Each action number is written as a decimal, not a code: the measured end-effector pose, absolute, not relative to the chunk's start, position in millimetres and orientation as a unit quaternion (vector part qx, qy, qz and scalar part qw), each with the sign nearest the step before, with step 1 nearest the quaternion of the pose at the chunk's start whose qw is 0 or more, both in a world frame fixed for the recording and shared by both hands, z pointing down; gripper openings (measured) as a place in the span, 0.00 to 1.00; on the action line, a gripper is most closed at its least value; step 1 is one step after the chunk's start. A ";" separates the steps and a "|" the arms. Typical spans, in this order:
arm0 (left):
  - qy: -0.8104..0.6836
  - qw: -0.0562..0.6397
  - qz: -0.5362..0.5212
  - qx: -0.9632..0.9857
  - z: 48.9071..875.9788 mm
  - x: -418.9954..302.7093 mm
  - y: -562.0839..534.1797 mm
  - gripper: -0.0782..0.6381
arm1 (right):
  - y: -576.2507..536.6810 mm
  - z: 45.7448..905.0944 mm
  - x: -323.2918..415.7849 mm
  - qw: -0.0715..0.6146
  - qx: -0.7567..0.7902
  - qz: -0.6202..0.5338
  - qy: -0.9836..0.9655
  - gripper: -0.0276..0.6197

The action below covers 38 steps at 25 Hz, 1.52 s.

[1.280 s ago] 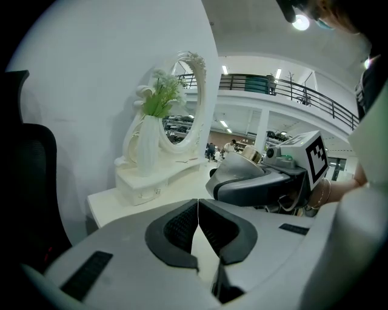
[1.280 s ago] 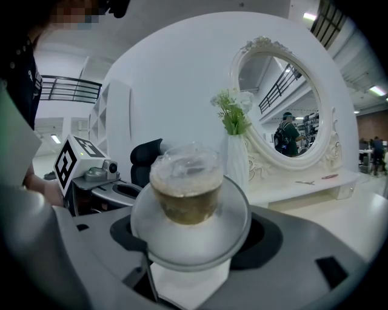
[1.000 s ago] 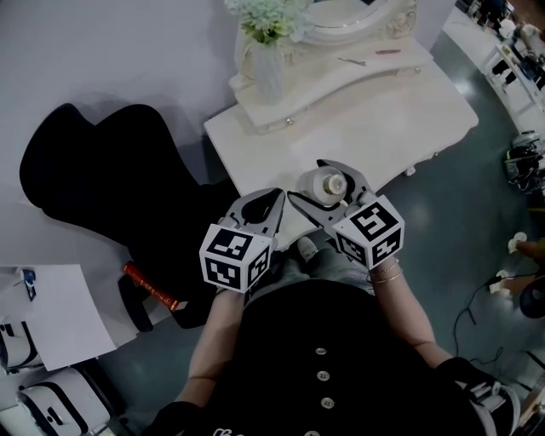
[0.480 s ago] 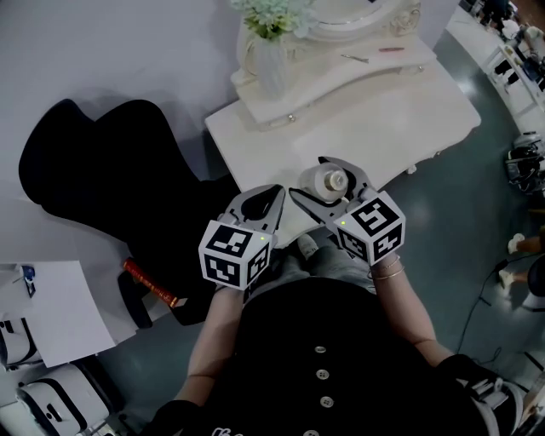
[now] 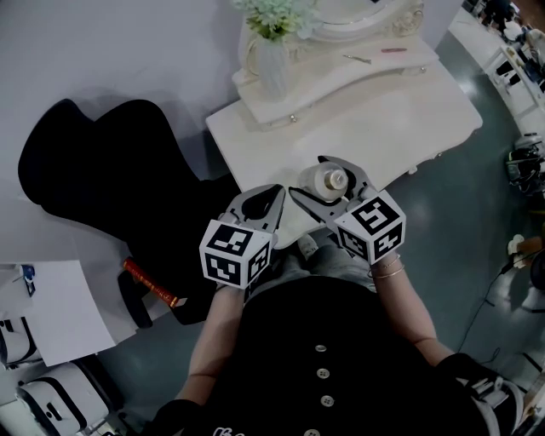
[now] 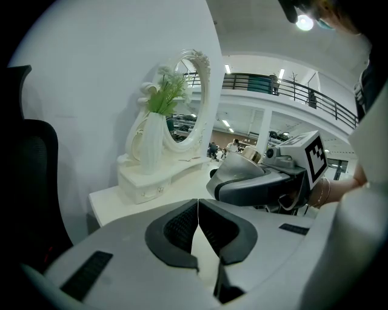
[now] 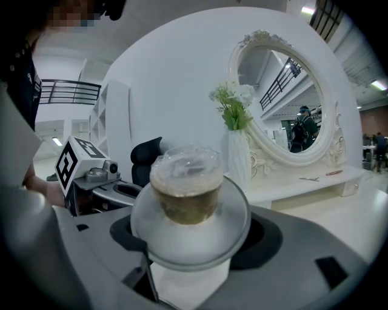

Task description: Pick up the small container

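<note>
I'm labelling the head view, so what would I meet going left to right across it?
white sheet of paper → red object on the floor → left gripper → small container

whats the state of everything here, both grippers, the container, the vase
left gripper: shut, empty
right gripper: shut on the small container
small container: upright, held between the right gripper's jaws
vase: upright on the dresser, flowers in it

Black top, pale front buttons; thin bracelets rt wrist; left gripper, right gripper grey, b/w marker cubes
</note>
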<state>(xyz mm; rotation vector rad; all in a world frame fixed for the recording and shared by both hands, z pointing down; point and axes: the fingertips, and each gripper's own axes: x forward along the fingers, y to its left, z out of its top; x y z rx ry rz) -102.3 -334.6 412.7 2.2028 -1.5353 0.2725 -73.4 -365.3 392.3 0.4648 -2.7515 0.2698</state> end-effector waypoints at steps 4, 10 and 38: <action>-0.554 0.219 0.100 0.797 413.5 -101.0 -335.8 0.13 | -368.9 392.4 -72.8 0.164 0.165 0.099 -0.968 0.57; -0.556 0.220 0.104 0.795 415.6 -102.7 -337.9 0.13 | -373.1 391.7 -72.3 0.162 0.166 0.099 -0.968 0.57; -0.556 0.219 0.111 0.794 415.5 -97.5 -343.3 0.13 | -375.1 395.6 -72.8 0.165 0.150 0.094 -0.970 0.57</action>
